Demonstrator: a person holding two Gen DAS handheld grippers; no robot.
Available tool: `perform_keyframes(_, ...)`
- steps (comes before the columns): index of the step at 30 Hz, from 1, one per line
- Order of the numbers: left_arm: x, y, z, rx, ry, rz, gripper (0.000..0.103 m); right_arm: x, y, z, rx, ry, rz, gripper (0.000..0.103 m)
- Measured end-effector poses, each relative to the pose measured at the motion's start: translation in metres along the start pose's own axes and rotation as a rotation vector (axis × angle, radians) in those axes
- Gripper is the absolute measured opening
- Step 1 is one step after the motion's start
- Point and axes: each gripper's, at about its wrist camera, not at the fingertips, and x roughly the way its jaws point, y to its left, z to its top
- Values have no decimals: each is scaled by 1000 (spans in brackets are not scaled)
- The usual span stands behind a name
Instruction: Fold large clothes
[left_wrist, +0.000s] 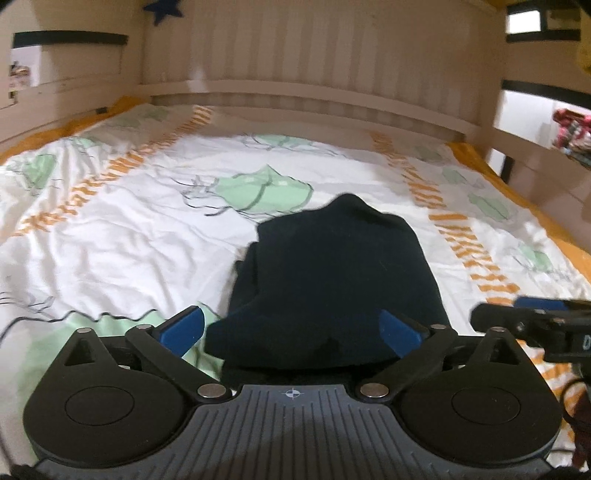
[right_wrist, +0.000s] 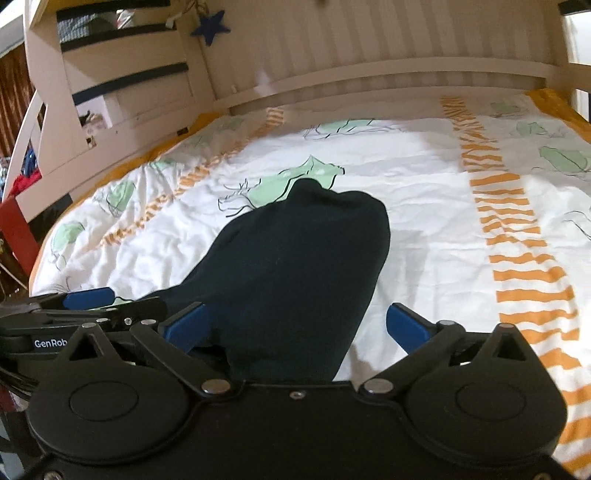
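1. Dark navy garment lying folded into a narrow bundle on the bedspread, roughly mid-bed, running from the near edge toward the far headboard.
2. Far end of the garment rounded and slightly humped, overlapping a green leaf print on the cover.
3. Left gripper at the near end of the bundle, blue fingers spread wide, dark cloth filling the gap between them.
4. In the left wrist view, cloth covering part of the right-hand pad and lying close to the left-hand one; pinching nothing.
5. Right gripper likewise spread apart, its left finger against the garment's near edge, the right finger over bare white cover, clear of the cloth.
6. Right gripper visible at the right edge of the left wrist view, just beside the bundle's near right corner.
7. Left gripper showing at the left edge of the right wrist view, near the bundle's near left side.
8. Orange striped bands running near to far on the cover, well to the right of the garment; another band on the left.
9. Blue star hanging on the far wooden frame, up and left of the headboard slats.
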Motion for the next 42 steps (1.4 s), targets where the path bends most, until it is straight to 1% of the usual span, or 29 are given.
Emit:
perform_keyframes(3,-11,1,5,-18,-1,27,103,-9,5,2,-13,-4,-29,103)
perform_keyframes(6,-19,-1,9,-23,19,38,103,-17,12,3,-24,-10,-67,103)
perform_keyframes(11,-26,-12,13,16,69,107,102,-31,16,2,-6,-18,-96,103)
perform_keyframes(15,-32,-16,10,12,88,140,102,-41,15,2,22,-15,-115,103)
perform_keyframes(18,-35,-20,8,18,99,162,102,-47,16,1,18,-11,-136,103)
perform_keyframes(24,-38,-31,4,72,120,251,102,-55,17,0,20,-5,-156,102)
perform_keyframes(26,-39,-32,3,74,126,250,102,-56,18,-1,18,-3,-165,102)
perform_keyframes(30,-39,-28,3,41,151,220,102,-57,20,-1,4,7,-188,102)
perform_keyframes(35,-38,-25,-1,28,171,213,102,-56,22,-3,-11,33,-220,102)
perform_keyframes(42,-38,-25,-3,20,188,207,102,-54,19,-6,19,67,-213,102)
